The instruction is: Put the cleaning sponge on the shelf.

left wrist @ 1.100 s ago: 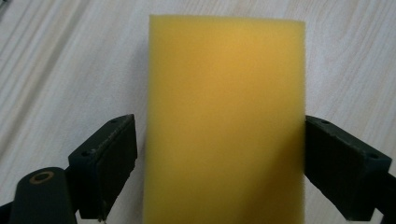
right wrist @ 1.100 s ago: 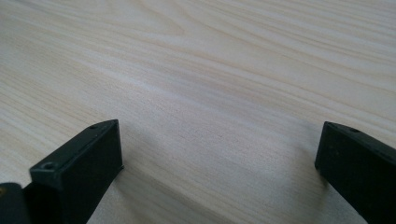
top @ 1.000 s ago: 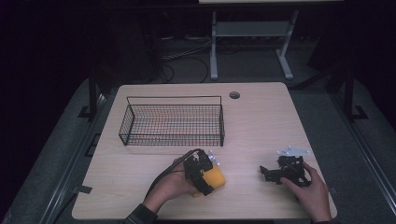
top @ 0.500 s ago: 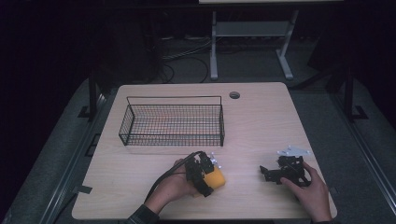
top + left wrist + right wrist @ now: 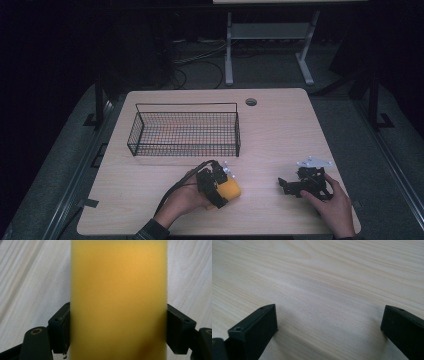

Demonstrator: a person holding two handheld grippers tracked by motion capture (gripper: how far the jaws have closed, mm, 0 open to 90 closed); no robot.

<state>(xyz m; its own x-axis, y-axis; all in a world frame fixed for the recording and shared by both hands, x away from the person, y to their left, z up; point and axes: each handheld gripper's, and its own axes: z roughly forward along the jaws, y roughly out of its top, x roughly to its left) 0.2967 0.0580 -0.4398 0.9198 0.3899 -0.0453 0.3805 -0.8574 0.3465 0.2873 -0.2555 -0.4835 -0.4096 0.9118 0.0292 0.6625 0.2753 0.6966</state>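
High view: left gripper (image 5: 224,184) sits on the table (image 5: 280,130) with a yellow sponge (image 5: 230,190) between its jaws; the wire basket (image 5: 185,131) is just beyond it, and the right gripper (image 5: 295,186) lies off to its right, well apart, nothing near its tips. Left gripper view: sponge (image 5: 117,302) runs straight out from between the pads (image 5: 61,327), long axis in line with the jaws, far end pointing away from the claw, flat on the wood. Jaws have just been closing on it; both pads now meet the sponge's sides, so I read it as a pinch, still light. Right gripper view: jaws spread wide over bare table (image 5: 324,285), holding nothing. Step in hand looks like securing the sponge for a lift. To do it well: squeeze until the foam dents slightly, keep the grip centred across the width, then lift straight up before swinging toward the basket, so the soft end doesn't drag or fold.
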